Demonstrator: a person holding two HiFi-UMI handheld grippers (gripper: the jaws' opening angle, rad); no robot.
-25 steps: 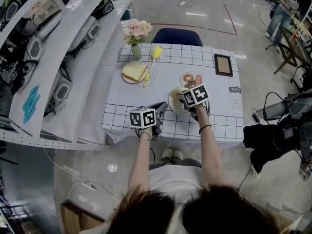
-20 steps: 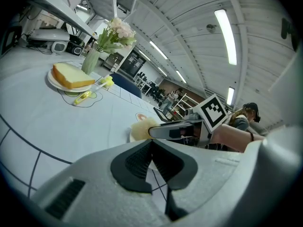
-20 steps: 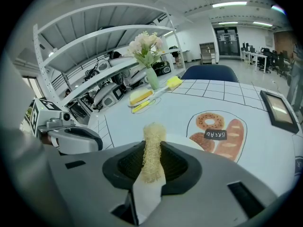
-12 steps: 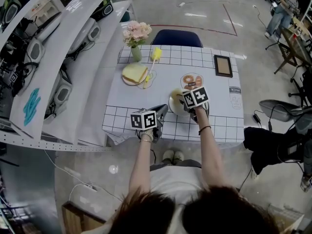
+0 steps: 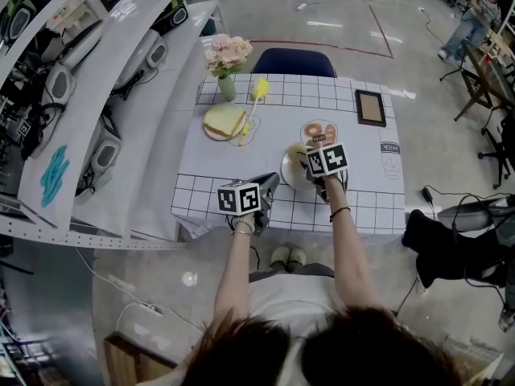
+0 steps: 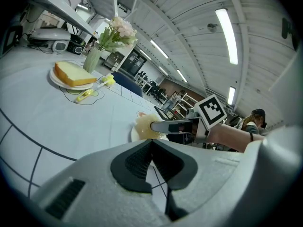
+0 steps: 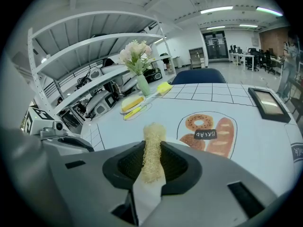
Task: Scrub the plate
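Two grippers work at a gridded table (image 5: 211, 155). At far left, a bread slice (image 5: 223, 119) lies on its own dish. The left gripper (image 6: 151, 144), jaws pressed together with nothing between them, is near the table's front edge, just left of the white plate (image 5: 287, 175). The right gripper (image 7: 152, 148) is clamped on a loofah scrubber (image 7: 154, 129) held over that plate.

1. We see a large indoor lab or workshop hall, with a polished grey floor (image 5: 338, 6) marked by taped lines (image 5: 378, 32).
2. White metal shelves (image 5: 96, 79) beside the bench (image 5: 273, 127) carry electronic devices (image 5: 153, 51) and cables (image 5: 36, 107).
3. Strip lights (image 6: 226, 32) run overhead; office chairs (image 7: 258, 56) stand far off.
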